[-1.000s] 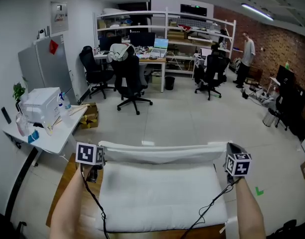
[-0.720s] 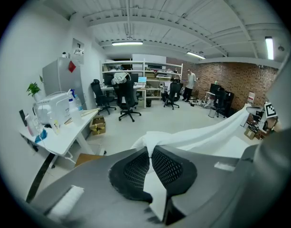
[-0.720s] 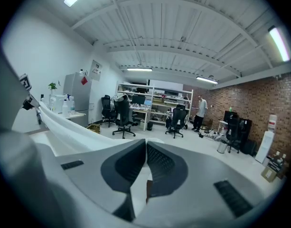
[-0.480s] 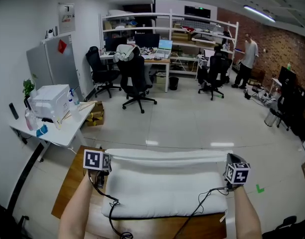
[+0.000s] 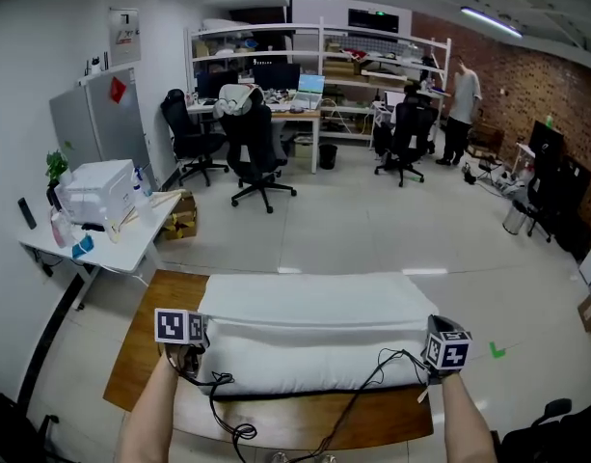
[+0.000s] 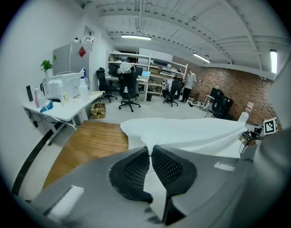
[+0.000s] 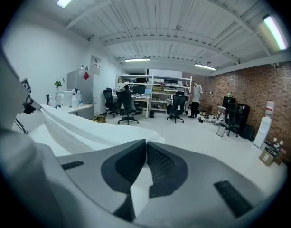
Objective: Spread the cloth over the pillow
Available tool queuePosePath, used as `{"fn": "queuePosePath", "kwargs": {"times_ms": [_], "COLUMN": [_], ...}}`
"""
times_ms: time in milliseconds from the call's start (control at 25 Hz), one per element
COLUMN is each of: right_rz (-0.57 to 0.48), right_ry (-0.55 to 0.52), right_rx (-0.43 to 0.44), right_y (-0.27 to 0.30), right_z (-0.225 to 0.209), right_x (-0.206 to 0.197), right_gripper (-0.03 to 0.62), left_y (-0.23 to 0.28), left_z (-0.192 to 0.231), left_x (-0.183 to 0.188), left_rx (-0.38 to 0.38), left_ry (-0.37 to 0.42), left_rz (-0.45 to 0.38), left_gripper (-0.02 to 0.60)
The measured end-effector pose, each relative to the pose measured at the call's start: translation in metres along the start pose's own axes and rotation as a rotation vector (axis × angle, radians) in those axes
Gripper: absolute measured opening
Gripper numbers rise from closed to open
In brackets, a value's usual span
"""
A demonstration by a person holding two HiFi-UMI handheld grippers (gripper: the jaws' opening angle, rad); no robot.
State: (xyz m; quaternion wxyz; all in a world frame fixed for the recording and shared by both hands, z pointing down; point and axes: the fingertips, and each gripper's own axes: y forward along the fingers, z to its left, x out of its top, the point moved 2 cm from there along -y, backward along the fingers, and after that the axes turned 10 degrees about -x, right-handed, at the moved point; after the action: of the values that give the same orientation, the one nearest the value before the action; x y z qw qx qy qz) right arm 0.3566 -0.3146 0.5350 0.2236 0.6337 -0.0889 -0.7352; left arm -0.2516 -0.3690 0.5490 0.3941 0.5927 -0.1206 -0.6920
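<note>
A white cloth [image 5: 309, 299] lies spread across a white pillow [image 5: 314, 369] on the wooden table [image 5: 146, 350]. My left gripper [image 5: 191, 345] holds the cloth's near left corner. My right gripper [image 5: 430, 363] holds its near right corner. In the left gripper view the left gripper [image 6: 150, 149] is shut with the cloth [image 6: 192, 131] pinched between its pads. The right gripper view shows the right gripper [image 7: 146, 143] shut on the cloth [image 7: 83, 126] the same way. The near edge stretches between the two grippers, low over the pillow's front.
Black cables [image 5: 239, 424] trail over the table's near edge. A white side table [image 5: 117, 249] with a printer and bottles stands to the left. Office chairs [image 5: 255, 157], desks and shelving fill the back. A person [image 5: 459, 95] stands far right.
Both grippers have come down and toward me, drawing the cloth's edge from the pillow's far side to its near side. The cloth now covers the pillow's top.
</note>
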Motion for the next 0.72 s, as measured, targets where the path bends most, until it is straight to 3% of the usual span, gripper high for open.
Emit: {"fn": "queuePosePath", "kwargs": {"times_ms": [200,720], "right_rz": [0.029,0.056], "right_ry": [0.003,-0.023], "right_rx": [0.026,0.052], "right_y": [-0.023,-0.066], "right_z": [0.004,0.004], "right_x": [-0.03,-0.087], "right_gripper": [0.02,0.02], "left_y": [-0.016,-0.044], "left_z": [0.001,-0.006], "left_x": [-0.04,-0.111], "left_rx": [-0.015,0.005], "left_ry": [-0.058,-0.106], "left_rz": [-0.011,-0.013], "left_gripper": [0.02,0.02]}}
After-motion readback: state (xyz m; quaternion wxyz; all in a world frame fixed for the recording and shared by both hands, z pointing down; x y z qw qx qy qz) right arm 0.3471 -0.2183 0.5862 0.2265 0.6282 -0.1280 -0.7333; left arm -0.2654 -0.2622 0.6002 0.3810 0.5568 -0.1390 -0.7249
